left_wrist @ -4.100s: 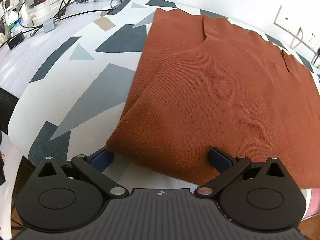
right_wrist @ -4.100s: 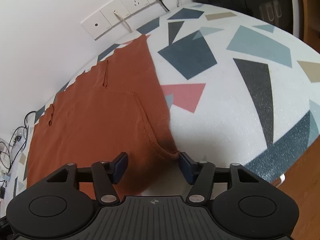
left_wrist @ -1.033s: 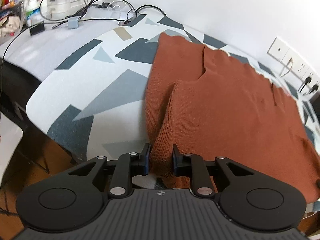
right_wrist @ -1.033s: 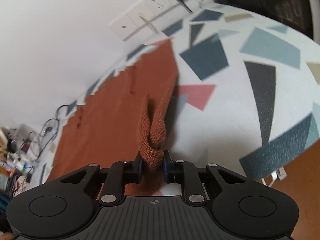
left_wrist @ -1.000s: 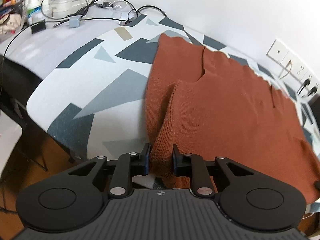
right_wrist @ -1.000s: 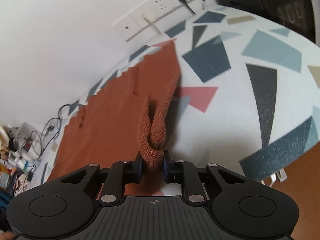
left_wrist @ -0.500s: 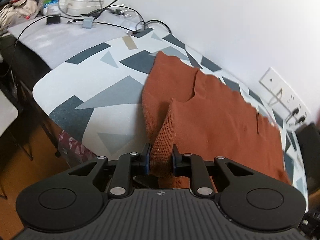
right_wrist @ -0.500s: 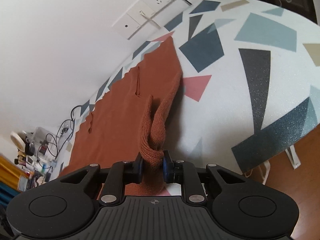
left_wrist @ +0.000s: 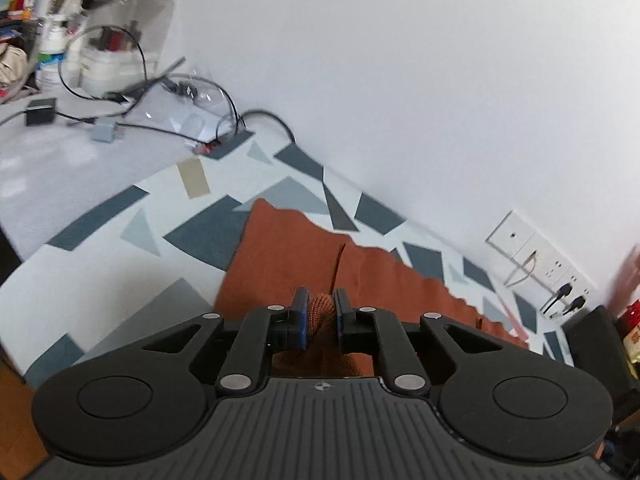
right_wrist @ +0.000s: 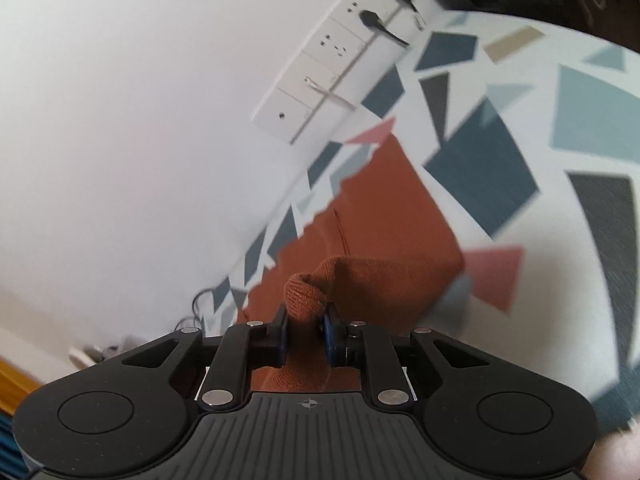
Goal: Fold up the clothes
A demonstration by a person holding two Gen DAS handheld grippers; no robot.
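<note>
A table (left_wrist: 100,264) with a cloth of grey and blue shapes fills the left and middle of the left wrist view, and the rust-brown sweater (left_wrist: 288,256) lies on it near the white wall. The left gripper (left_wrist: 321,316), at the lower middle, has just closed a little more and is clamped on a bunched fold of the sweater. In the right wrist view the right gripper (right_wrist: 305,328) pinches another fold at the lower middle.

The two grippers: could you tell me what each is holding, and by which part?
Both hold the rust sweater: left gripper and right gripper each pinch a bunched near corner.
</note>
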